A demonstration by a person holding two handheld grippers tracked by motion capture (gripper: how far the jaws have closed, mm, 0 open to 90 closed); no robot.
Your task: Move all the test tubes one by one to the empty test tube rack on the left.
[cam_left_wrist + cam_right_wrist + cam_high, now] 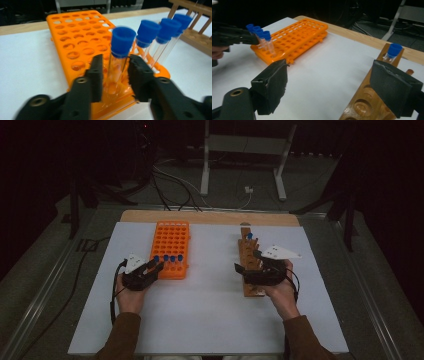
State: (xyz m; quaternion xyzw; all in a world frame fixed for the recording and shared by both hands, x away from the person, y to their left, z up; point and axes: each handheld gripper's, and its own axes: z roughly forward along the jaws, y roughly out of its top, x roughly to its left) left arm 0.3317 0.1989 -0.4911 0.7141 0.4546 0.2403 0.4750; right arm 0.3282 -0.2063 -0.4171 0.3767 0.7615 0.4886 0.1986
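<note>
Jaws of the left gripper (113, 75) stand a little apart on either side of the nearest blue-capped tube (119, 53), which sits upright in the near corner hole of the orange rack (75, 42); the pads look just clear of the glass, though blur makes it hard to be sure, so I read them as loosened and not pressing. In the high view the left gripper (150, 268) lies at the rack's (171, 240) near left corner, held by the person's left hand (131, 297).

Three more blue-capped tubes (162, 37) stand in the same near row, side by side to the right of the first, all leaning slightly. The rest of the rack's holes are bare. It rests flat on the white worktop (210, 310), left of centre.

Well apart to the right lies a wooden rack (248, 255), long and narrow, running away from the person. One blue-capped tube (392, 53) stands in a hole toward its far end.

Over the wooden rack's (364, 100) near end sits the right gripper (329, 87), its jaws spread wide with nothing between them. The high view shows the right gripper (247, 262) held by the right hand (282, 292), resting on that rack.
</note>
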